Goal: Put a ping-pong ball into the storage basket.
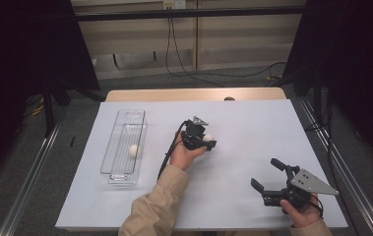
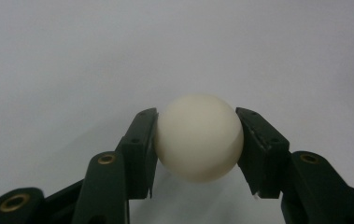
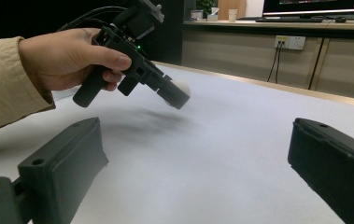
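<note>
two white balls are showing on our table [image 1: 253,123]: one ball [image 2: 198,137] is sitting between the jaws of our left gripper [image 1: 204,141], lifted a little above the table's middle, and a second ball [image 1: 134,150] is lying inside the clear tray [image 1: 106,157] at the left. we are judging the held ball to be light, smooth and hard-shelled, so it is likely slippery and quick to roll or pop out if squeezed off-centre. we are gripping it across its widest part, one pad on each side, which looks like the safest hold. the left jaws are closed snugly on it. our right gripper [image 1: 268,178] is resting near the table's front right corner with its jaws spread wide and nothing between them. the tray is long and narrow with upright walls, and it is holding just that one ball near its middle; the rest looks bare.
</note>
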{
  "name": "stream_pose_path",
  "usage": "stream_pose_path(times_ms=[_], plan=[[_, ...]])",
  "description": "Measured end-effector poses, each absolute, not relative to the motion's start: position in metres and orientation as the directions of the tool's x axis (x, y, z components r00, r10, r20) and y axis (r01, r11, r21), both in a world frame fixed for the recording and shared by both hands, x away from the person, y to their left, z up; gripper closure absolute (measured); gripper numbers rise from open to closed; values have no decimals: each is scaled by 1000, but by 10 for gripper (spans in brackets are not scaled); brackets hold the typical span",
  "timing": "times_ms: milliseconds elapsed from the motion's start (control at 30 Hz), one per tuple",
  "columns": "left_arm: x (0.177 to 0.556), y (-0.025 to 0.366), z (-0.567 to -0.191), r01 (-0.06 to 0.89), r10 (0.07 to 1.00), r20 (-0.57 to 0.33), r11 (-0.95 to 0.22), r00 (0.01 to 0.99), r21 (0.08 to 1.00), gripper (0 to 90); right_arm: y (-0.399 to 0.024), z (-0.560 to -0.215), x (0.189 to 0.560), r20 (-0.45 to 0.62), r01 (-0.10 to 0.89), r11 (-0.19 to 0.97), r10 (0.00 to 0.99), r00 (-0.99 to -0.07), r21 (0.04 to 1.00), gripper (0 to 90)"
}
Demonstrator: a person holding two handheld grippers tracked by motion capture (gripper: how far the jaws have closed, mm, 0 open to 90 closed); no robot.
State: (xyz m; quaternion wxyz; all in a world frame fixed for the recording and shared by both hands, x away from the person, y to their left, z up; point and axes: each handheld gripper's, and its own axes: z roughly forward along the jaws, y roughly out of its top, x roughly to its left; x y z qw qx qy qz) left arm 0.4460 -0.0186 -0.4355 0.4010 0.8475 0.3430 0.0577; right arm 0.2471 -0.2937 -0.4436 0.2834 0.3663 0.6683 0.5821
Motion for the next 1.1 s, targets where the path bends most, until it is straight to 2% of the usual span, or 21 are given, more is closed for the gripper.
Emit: stream_pose_path(times_ms=[1100], plan=[[440,7,-427,548,631,-192,-437,752,713,512,-292,-444,247,44,158,57,819,-572,986,30]])
